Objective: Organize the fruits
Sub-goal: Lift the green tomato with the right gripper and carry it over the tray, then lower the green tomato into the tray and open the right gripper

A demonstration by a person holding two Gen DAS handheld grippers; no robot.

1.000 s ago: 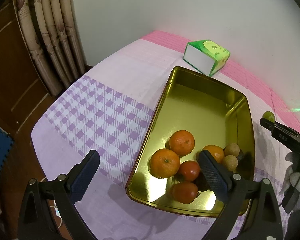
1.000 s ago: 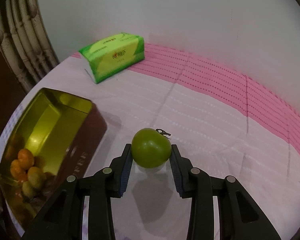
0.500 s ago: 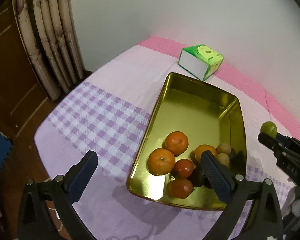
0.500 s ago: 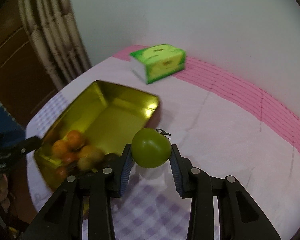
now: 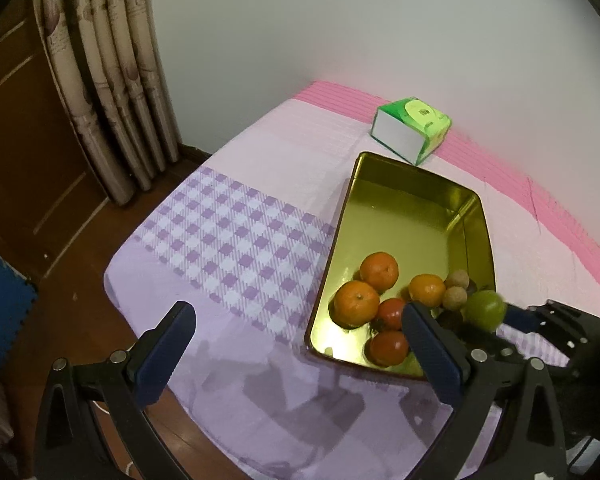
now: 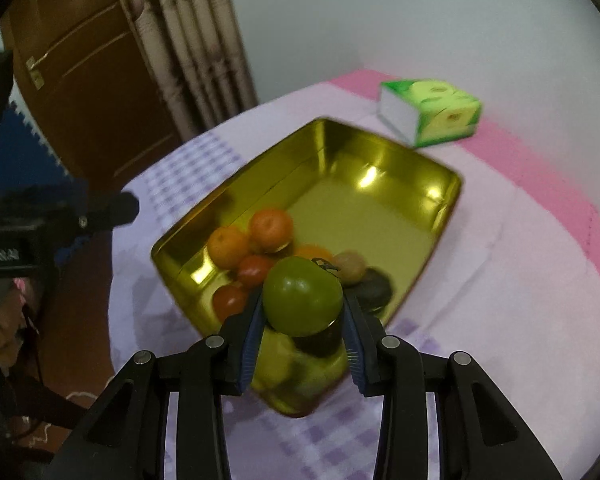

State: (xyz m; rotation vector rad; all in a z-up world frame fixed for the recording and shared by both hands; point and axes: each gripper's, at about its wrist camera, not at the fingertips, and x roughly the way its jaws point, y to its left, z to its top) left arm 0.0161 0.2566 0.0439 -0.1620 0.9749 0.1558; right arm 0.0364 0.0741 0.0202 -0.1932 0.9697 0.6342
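Right gripper, pinching round green fruit, should lower over gold metal tray's near corner before releasing gently.

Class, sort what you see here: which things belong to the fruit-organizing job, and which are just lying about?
Part of the job:
green fruit in the right gripper
gold tin
oranges
red fruits
small brown fruits

Lying about:
tissue box
curtain

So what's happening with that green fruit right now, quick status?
Right gripper shut on green fruit, above near end of gold tin. Left gripper open, empty. Fruit pile below; far end bare.
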